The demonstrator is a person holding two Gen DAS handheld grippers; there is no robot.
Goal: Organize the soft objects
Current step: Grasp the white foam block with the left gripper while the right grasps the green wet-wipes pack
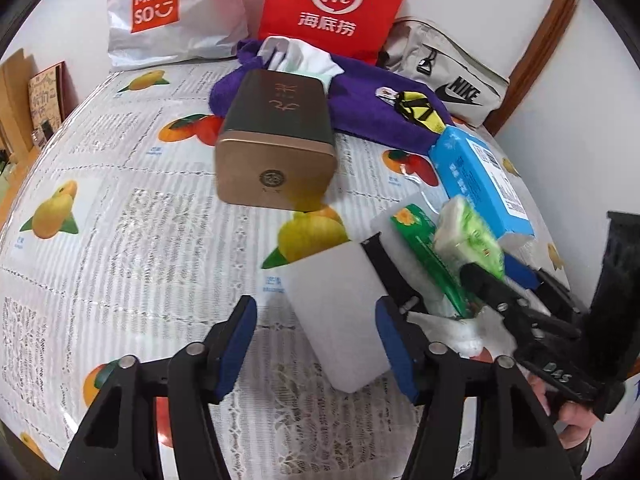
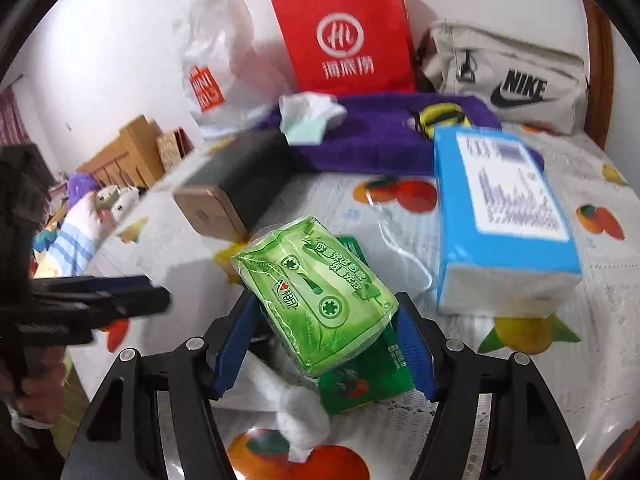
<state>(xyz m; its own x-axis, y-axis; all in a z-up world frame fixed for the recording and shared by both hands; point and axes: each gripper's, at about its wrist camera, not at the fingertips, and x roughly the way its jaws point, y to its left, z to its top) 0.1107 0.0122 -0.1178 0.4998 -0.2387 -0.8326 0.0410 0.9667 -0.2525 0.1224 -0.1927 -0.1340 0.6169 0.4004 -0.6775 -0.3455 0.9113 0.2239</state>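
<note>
A white plastic box (image 1: pixel 336 320) stands on the fruit-print tablecloth between the jaws of my left gripper (image 1: pixel 316 344). The right pad touches its side, while the left pad (image 1: pixel 240 340) stands apart from it, so this gripper is open. My right gripper (image 2: pixel 326 344) is shut on a green tissue pack (image 2: pixel 320 288), which it holds tilted above a flat green packet (image 2: pixel 368 376) and crumpled white tissue (image 2: pixel 296 416). In the left wrist view the same pack (image 1: pixel 468 240) hangs at the box's right side.
A gold-brown tin (image 1: pixel 276 148) lies on its side mid-table. Behind it are a purple towel (image 1: pixel 368 108), a red paper bag (image 1: pixel 336 4), a white Miniso bag (image 1: pixel 160 12) and a Nike pouch (image 1: pixel 452 76). A blue tissue box (image 2: pixel 504 216) sits at right.
</note>
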